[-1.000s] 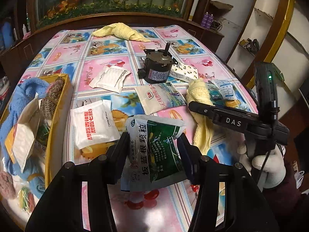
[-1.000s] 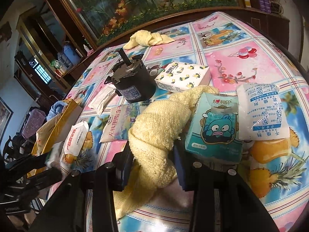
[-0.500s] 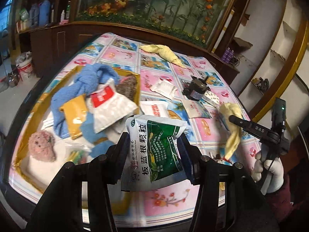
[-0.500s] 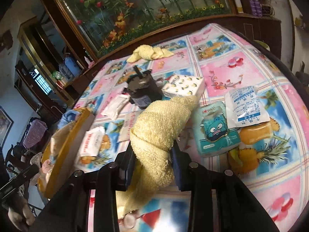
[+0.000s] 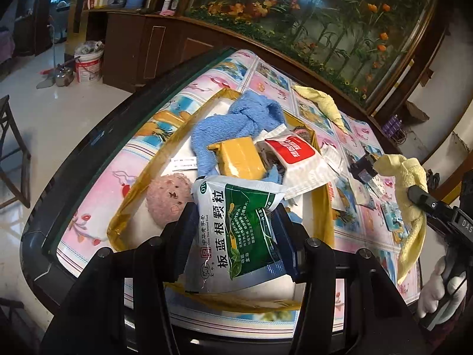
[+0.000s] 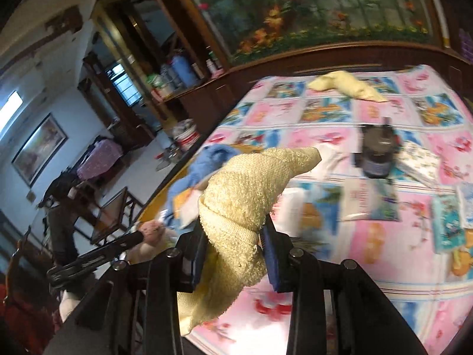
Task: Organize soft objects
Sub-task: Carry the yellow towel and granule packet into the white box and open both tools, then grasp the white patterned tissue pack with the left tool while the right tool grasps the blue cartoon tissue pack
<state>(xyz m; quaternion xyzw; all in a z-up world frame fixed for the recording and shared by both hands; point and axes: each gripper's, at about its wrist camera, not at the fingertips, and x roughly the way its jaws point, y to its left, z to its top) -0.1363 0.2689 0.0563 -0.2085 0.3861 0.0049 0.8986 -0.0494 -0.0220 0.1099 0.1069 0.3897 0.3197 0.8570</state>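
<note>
My left gripper (image 5: 233,230) is shut on a green and white medicine pouch (image 5: 236,230) and holds it above the near end of the yellow tray (image 5: 326,207). The tray holds a blue towel (image 5: 233,121), an orange packet (image 5: 239,159), a red and white pouch (image 5: 298,156) and a pink plush ball (image 5: 167,198). My right gripper (image 6: 233,251) is shut on a yellow towel (image 6: 245,198) and holds it in the air; the towel also shows in the left wrist view (image 5: 411,201), right of the tray.
A second yellow towel (image 6: 346,84) lies at the far end of the table. A black motor (image 6: 377,151), a patterned tissue pack (image 6: 419,162) and several flat packets (image 6: 369,204) lie on the pink patterned tablecloth. The table's dark edge (image 5: 97,136) curves on the left.
My left gripper has swung left with the pouch, from over the table's middle to above the tray. My right gripper has lifted the yellow towel off the table and moved it left.
</note>
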